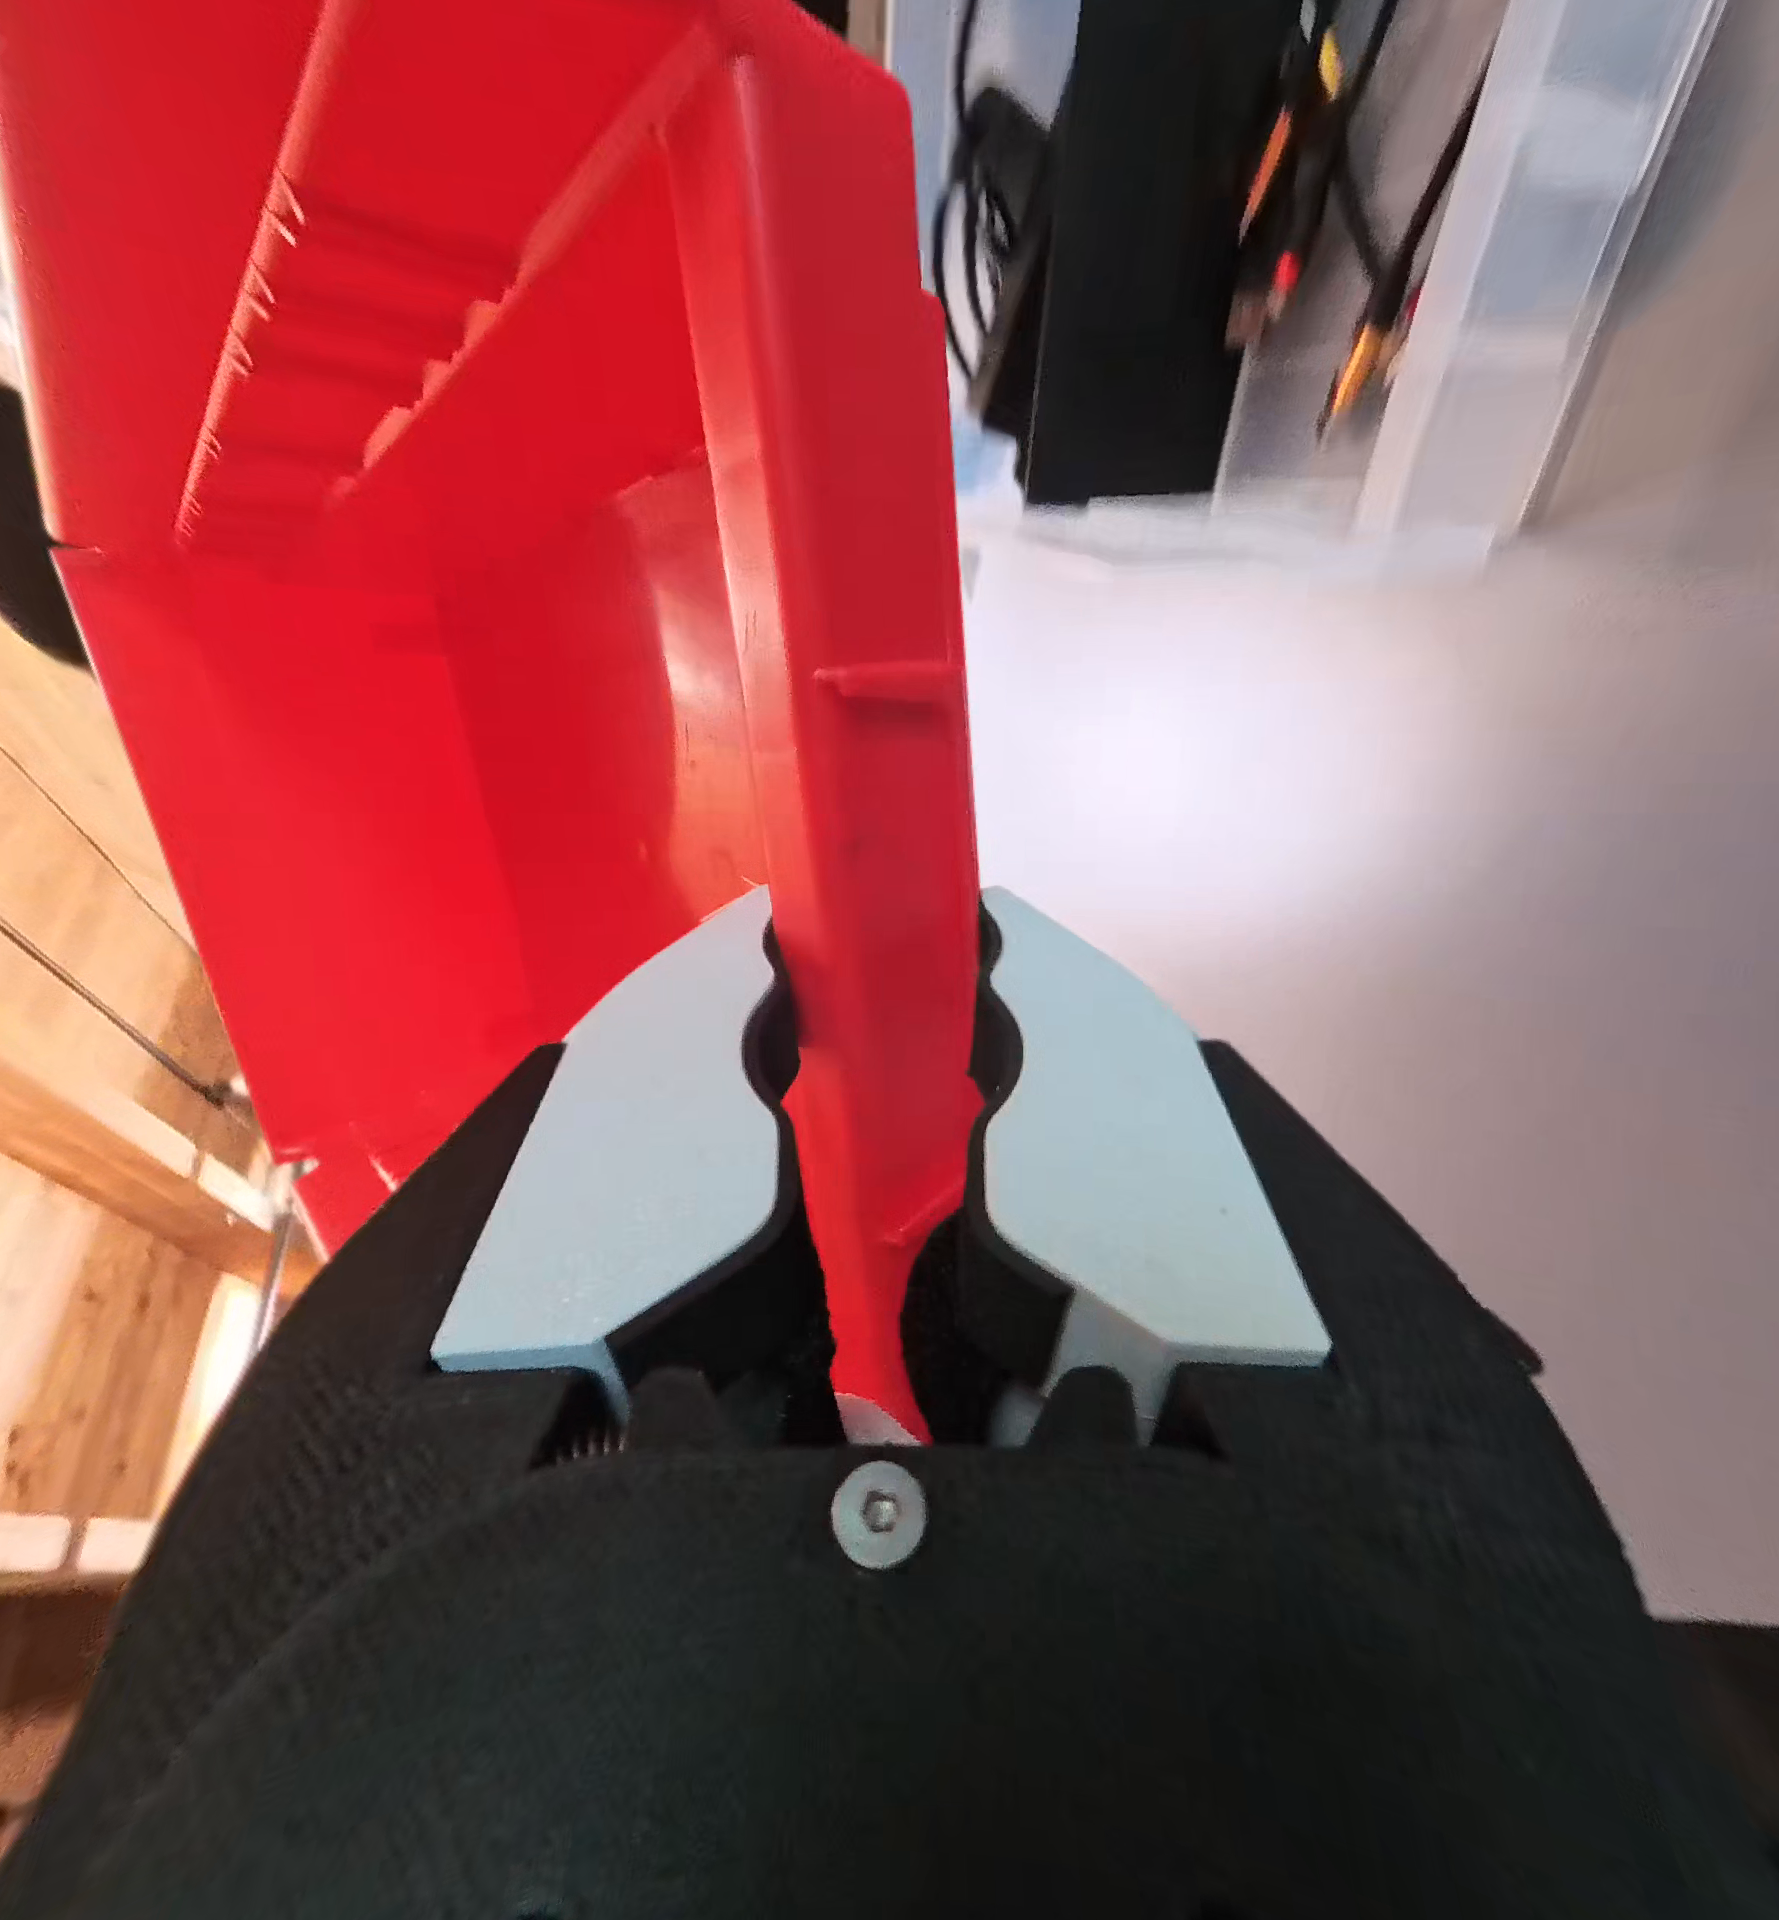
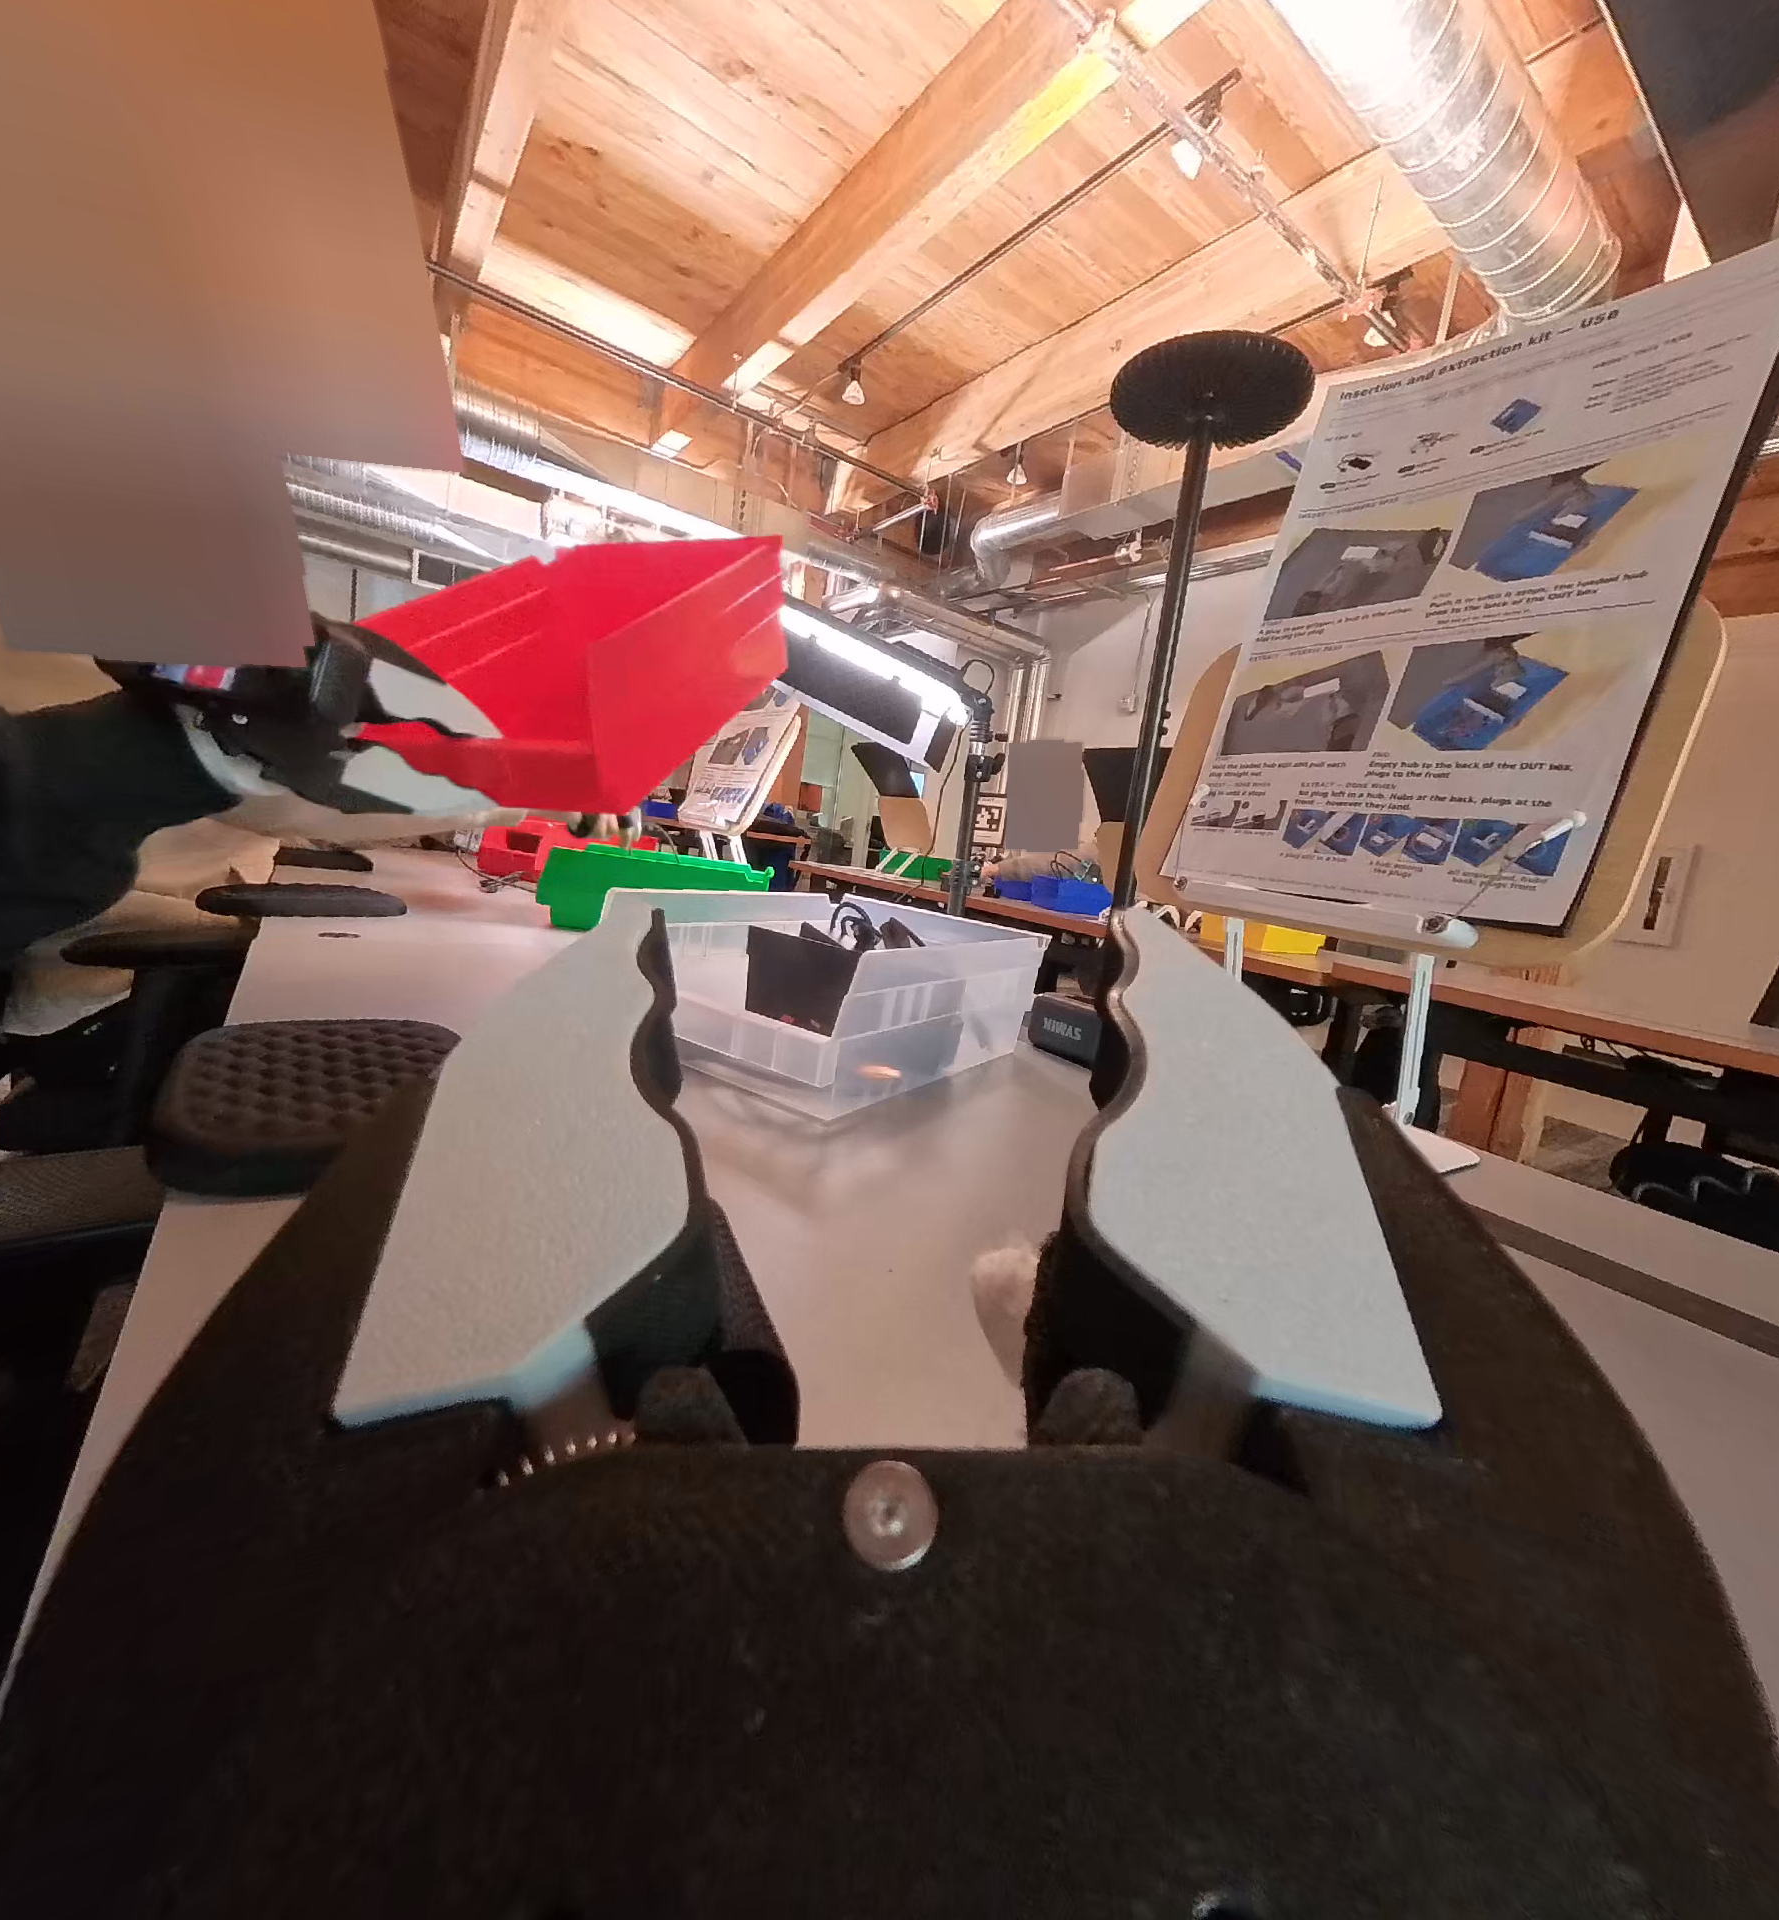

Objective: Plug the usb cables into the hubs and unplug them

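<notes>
Left tongs (image 1: 880,1049) clamped on rim of red plastic bin (image 1: 511,582), held aloft, tipped, left of and above clear plastic tray (image 2: 926,997). USB cables and black hubs (image 2: 797,977) sit in that tray, straight ahead of my right tongs (image 2: 885,997), agape, empty, nearer.

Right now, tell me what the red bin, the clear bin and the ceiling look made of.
Red bin: moulded plastic, glossy, going by its ribs and thin walls. Clear bin: see-through, slightly frosted plastic; dark contents show through. Ceiling: wood planks and beams, with visible grain and knots.
</notes>
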Available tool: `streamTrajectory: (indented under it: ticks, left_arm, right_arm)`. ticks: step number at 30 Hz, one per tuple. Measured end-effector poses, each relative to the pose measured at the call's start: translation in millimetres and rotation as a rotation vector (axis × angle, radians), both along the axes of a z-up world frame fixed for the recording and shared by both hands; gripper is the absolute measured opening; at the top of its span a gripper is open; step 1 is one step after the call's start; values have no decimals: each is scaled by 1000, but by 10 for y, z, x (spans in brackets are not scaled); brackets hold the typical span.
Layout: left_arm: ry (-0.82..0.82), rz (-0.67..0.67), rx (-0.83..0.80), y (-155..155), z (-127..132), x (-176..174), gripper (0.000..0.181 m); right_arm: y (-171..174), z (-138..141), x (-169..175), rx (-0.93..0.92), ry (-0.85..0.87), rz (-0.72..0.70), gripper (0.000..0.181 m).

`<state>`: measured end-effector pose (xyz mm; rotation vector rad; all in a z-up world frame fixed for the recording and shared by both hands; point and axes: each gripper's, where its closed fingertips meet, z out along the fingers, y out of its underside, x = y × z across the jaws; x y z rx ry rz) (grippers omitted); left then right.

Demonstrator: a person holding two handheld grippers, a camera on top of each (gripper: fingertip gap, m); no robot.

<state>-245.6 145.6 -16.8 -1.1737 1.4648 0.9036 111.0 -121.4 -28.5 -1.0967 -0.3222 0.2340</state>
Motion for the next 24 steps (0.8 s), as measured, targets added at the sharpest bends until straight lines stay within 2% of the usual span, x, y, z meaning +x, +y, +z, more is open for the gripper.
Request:
streamTrajectory:
  ticks: [4,10,17,21,24]
  left_arm:
    - [-5,-166,-10,-248,72,668,29]
    - [23,-426,-91,-686,-93,1809,29]
    - [136,-609,-210,-989,-524,2978,30]
    - [206,-659,-264,-1112,-874,3421,30]
    - [244,-674,-317,-1178,-1122,3630,30]
  right_arm:
    - [-10,-2,-18,8,-15,-5,78]
    - [-46,26,17,30,9,-6,78]
    - [-99,53,32,73,-21,-50,75]
    - [-128,81,92,94,-9,-80,71]
    - [-152,101,135,107,12,-88,69]
